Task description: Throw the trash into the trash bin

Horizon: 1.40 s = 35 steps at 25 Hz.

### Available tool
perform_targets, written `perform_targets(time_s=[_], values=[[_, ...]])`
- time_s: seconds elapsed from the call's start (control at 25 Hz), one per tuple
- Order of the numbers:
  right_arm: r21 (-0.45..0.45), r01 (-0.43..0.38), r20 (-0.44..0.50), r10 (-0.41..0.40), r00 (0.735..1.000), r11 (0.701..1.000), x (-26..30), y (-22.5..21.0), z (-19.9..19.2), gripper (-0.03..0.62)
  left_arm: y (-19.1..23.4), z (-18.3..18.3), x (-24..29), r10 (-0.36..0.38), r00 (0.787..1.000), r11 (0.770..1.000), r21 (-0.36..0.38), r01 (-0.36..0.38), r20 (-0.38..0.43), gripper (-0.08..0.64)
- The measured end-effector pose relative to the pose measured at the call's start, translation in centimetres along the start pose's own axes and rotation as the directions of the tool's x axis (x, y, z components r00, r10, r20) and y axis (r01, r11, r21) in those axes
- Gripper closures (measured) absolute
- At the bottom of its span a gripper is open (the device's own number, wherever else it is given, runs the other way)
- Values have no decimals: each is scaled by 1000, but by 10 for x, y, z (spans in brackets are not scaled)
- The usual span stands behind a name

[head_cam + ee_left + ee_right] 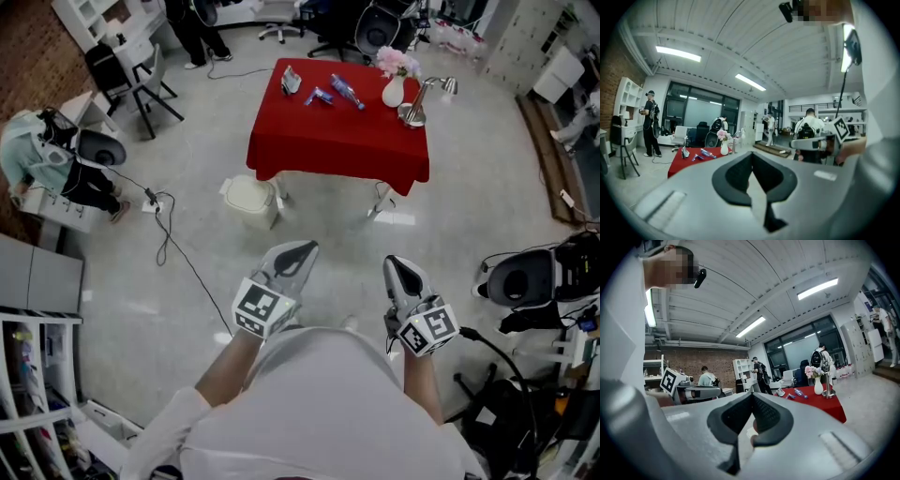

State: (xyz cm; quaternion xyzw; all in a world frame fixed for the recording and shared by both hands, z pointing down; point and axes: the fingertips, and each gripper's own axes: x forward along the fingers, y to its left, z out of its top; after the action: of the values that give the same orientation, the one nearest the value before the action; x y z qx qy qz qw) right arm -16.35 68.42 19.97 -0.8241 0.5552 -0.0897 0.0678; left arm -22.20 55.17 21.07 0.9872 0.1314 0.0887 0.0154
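Observation:
A red-clothed table (337,141) stands ahead of me across the floor. On it lie a clear plastic bottle (347,91), a small blue piece of trash (319,96) and a crumpled grey-and-red item (291,81). A white lidded trash bin (248,199) sits on the floor by the table's near left corner. My left gripper (302,251) and right gripper (394,267) are held in front of my body, well short of the table, both shut and empty. The left gripper view shows its jaws (751,157) together, with the table (679,164) far off. The right gripper (751,397) also faces the table (827,405).
A white vase with pink flowers (394,89) and a metal lamp (414,111) stand on the table's right side. A cable (173,246) crosses the floor at left, near a seated person (37,159). Black equipment (534,281) sits at right, shelving (37,394) at lower left.

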Motion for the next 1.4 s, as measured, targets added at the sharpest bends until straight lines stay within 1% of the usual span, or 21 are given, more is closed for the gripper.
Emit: perform_targets(time_s=[0.32,0.52,0.64,0.84,0.96,1.08,1.24,1.4], values=[[15,14,-3,-14,1000,1000,8,8,-3,591,8,-3,-5,-27,1000,1000,10,27,-8,555],[13,11,0,-11,1000,1000,18,23,-3,591,19,-2,-14,-26,1000,1000,-8,26,-5,555],[8,14,1,-14,1000,1000,26,31,-6,591,27,-2,-20,-34,999,999,2,34,12,555],[27,26,19,-27,999,999,37,45,-10,591,33,-5,-32,-80,997,995,55,80,-5,555],[23,28,6,-29,1000,999,46,55,-15,591,43,-7,-39,-90,996,994,61,90,2,555],[12,28,-14,-28,1000,1000,56,66,-22,591,55,-12,-47,-85,996,995,58,84,7,555],[10,40,-23,-39,999,999,67,77,-26,591,70,-17,-57,-82,996,996,44,83,-15,555],[17,55,-37,-54,998,998,78,80,-31,591,82,-19,-62,-90,996,995,47,91,-29,555]])
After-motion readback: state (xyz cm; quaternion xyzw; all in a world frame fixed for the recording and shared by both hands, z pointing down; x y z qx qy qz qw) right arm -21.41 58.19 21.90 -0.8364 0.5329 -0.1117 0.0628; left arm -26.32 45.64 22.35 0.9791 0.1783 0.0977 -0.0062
